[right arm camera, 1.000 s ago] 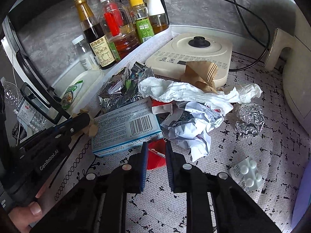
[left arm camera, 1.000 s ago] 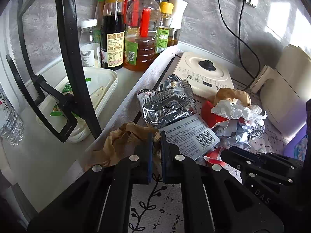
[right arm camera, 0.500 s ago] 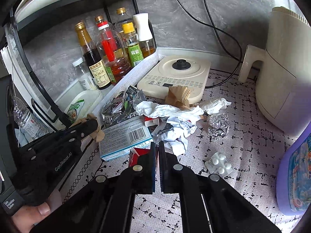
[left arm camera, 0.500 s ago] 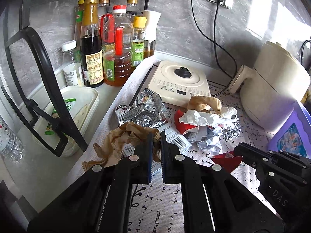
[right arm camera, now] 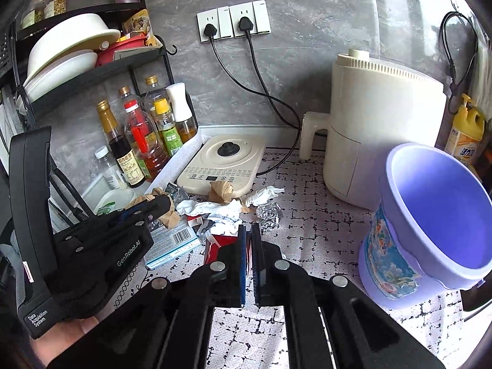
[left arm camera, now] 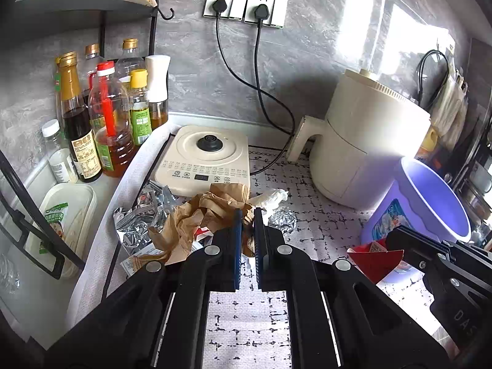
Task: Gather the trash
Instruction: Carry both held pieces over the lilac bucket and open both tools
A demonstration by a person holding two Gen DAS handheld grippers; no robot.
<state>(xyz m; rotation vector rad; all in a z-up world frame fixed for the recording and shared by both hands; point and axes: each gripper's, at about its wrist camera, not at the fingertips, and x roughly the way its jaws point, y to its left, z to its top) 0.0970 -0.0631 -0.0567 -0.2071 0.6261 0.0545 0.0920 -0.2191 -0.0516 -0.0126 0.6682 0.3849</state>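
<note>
Trash is now off the table in both grippers, where a second ago both were down at the pile. The left gripper (left arm camera: 246,215) has its fingers clamped on the crumpled brown paper (left arm camera: 196,218), which hangs to the left of the fingers, lifted above the foil wrapper (left arm camera: 138,221). The right gripper (right arm camera: 248,230) has closed on the red carton (right arm camera: 220,246); a second ago its fingers stood apart around that carton, and now they pinch its edge. From the left view the carton (left arm camera: 376,256) is raised and shifted right, close to the purple bucket (left arm camera: 430,203).

Both views have pulled back and up, so the bucket (right arm camera: 430,215), absent from the earlier frames, now shows upright and open just to the right of the right gripper.

That suggests the pick is done and the carry has begun; dropping both pieces into the bucket seems next. The rest of the pile stays on the table (right arm camera: 307,230): white paper (right arm camera: 215,209), a foil ball (right arm camera: 268,213), and the blue box (right arm camera: 172,243).
</note>
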